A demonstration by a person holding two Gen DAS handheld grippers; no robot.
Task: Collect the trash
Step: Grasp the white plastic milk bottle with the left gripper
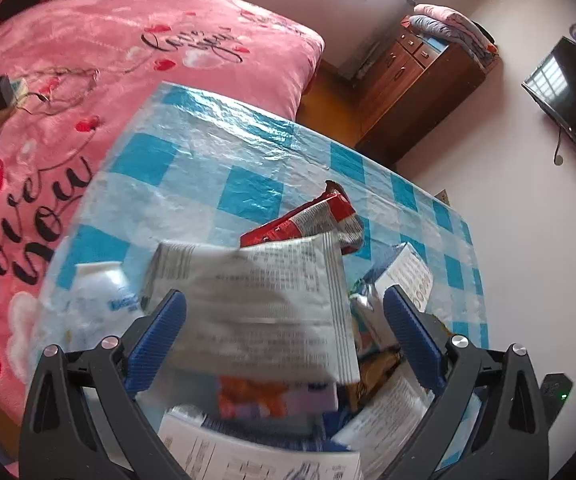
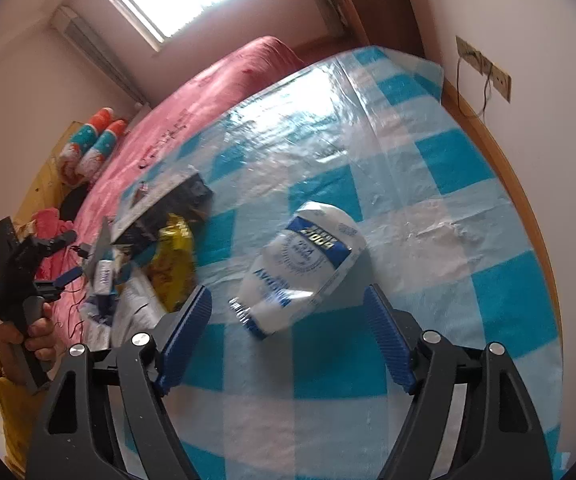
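the collecting looks barely begun, judging from how much litter lies loose on the blue-and-white checked tablecloth (image 2: 439, 168). no bin or bag for the trash shows in either view, so where it is meant to go cannot be told. the right gripper (image 2: 288, 332) points down at a crushed white plastic bottle with a blue label (image 2: 307, 268), which lies on its side on the cloth, apart from the rest; the blue pads stand wide on either side of it and do not touch it, so nothing is held on that side. the left gripper (image 1: 284, 340) hangs over the main heap, its fingers also spread, with a silver printed wrapper (image 1: 256, 304) lying between them; the wrapper is blurred and the pads do not seem to press on it, so it reads as not yet gripped. around it lie a red and silver snack wrapper (image 1: 311, 220), a small printed carton (image 1: 407, 272), a white bottle (image 1: 96, 300) and more papers and packets underneath. from the right wrist view the same heap shows a yellow packet (image 2: 172, 264) and a dark packet (image 2: 176, 208), with a person's hand (image 2: 28, 336) on the left gripper's handle. so every piece is still on the table, and the whole pile plus the lone bottle remains to be picked up. the pink blanket (image 1: 88, 60) beside the table plays no part.
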